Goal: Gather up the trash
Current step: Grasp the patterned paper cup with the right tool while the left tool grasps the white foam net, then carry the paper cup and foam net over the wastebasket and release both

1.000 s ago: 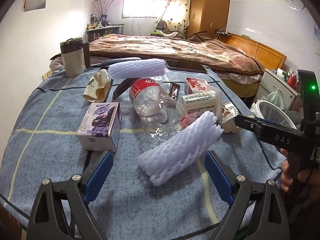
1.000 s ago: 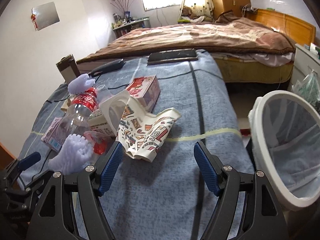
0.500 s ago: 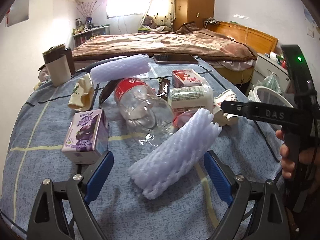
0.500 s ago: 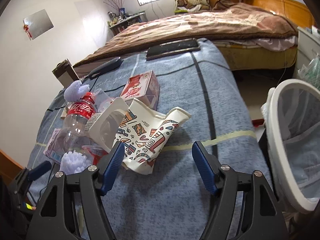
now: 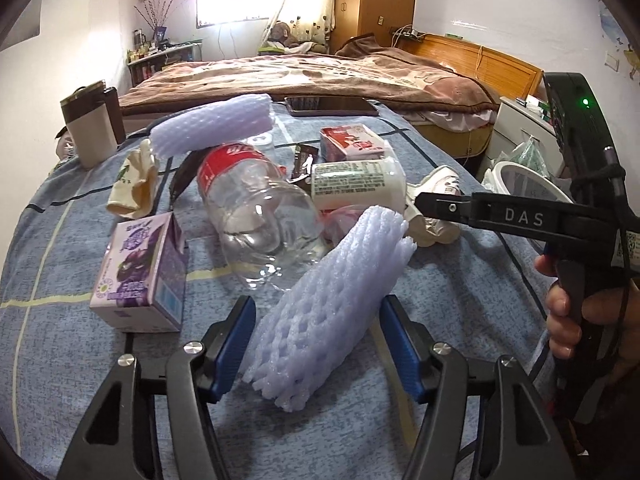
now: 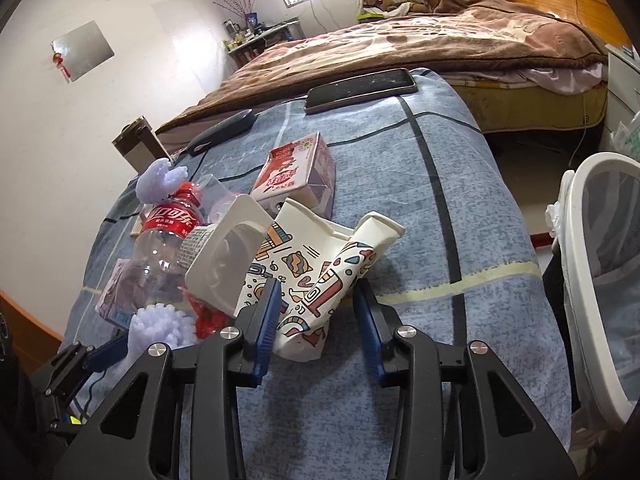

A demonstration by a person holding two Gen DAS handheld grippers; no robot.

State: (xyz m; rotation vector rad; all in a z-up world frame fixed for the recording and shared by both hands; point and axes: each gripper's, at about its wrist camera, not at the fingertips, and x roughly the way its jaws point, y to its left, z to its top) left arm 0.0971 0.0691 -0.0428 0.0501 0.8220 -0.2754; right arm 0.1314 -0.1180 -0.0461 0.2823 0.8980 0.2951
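Purple carton (image 5: 138, 276) stands far left on the counter (image 5: 60, 240), clear bottle (image 5: 256, 216) beside it. Left claw (image 5: 316, 344) has been closing around the foam sleeve (image 5: 332, 296); right pad touching, left pad just off it. Right claw (image 6: 316, 320) has been closing too, now clamped on the crushed paper cup (image 6: 316, 276). White bin (image 6: 600, 280) stands beside the counter, far right.

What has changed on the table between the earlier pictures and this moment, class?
Both tongs have just been closing. The left tongs now bracket the near foam fruit net; the right tongs bracket the crushed patterned paper cup. Whether the pads press yet is unclear. The Coca-Cola bottle, purple drink carton and phone stayed put.
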